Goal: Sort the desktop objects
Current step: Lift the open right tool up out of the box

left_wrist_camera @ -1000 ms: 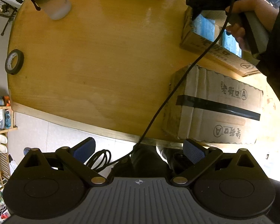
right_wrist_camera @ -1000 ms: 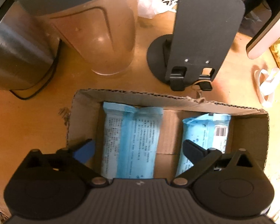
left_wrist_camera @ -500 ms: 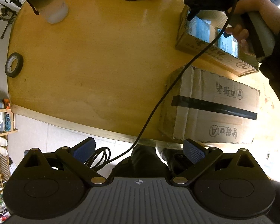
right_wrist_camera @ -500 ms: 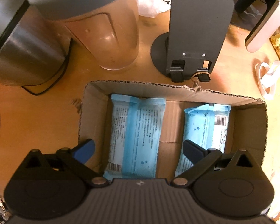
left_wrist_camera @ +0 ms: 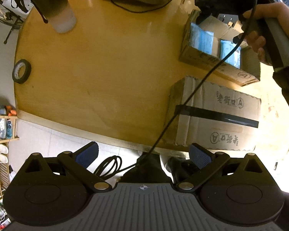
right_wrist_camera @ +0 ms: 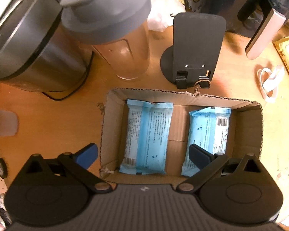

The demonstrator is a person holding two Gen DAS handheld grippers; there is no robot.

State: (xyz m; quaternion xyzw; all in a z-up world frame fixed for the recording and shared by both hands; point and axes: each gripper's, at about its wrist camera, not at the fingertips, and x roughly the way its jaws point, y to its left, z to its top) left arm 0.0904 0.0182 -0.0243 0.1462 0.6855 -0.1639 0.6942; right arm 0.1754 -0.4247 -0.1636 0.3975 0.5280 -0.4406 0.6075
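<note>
An open cardboard box [right_wrist_camera: 113, 115] holds two blue wipe packs, one on the left [right_wrist_camera: 147, 136] and one on the right [right_wrist_camera: 210, 132]. My right gripper [right_wrist_camera: 142, 155] hovers above the box's near side, open and empty. From the left wrist view the same box [left_wrist_camera: 208, 59] sits at the table's right, with a hand holding the right gripper [left_wrist_camera: 204, 13] over it. My left gripper [left_wrist_camera: 143, 155] hangs open and empty off the table's near edge. A roll of black tape [left_wrist_camera: 21, 71] lies at the table's left edge.
A taped, closed carton [left_wrist_camera: 217, 115] stands near the front edge. A shaker bottle [right_wrist_camera: 117, 38], a steel appliance [right_wrist_camera: 28, 48] and a black phone stand [right_wrist_camera: 194, 50] crowd behind the open box. A frosted bottle [left_wrist_camera: 54, 5] stands far left. A cable [left_wrist_camera: 192, 94] crosses the carton.
Both grippers have pulled back and up, so more of the table and the whole open box show. The right gripper's fingers stay apart, and the packs lie as before.
</note>
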